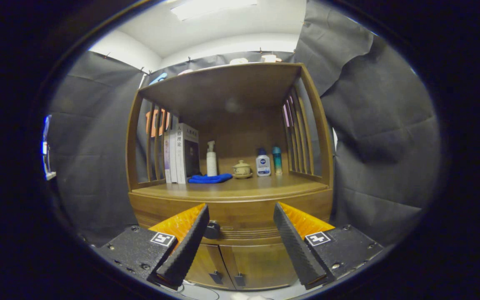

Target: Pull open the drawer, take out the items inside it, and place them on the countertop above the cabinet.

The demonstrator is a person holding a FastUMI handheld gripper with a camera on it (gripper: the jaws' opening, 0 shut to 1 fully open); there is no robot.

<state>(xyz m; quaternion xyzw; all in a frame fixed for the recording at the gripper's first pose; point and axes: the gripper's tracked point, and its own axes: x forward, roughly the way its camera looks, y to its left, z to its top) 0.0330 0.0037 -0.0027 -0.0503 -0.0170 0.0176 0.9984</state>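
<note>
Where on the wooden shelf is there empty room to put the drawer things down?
The front strip of the countertop, ahead of the blue cloth and lidded pot, is bare. Small gaps sit between the pot and white pump bottle. The back row is crowded: books left, two bottles right. The gripper is open by the drawer knob.

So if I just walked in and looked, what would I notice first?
Probably the big wooden cabinet straight ahead, with its open shelf holding books, a white pump bottle, a blue cloth, a little lidded pot and two more bottles. Then the gripper up close, its fingers spread open in front of the shut drawer, whose dark knob sits just beside one finger.
</note>
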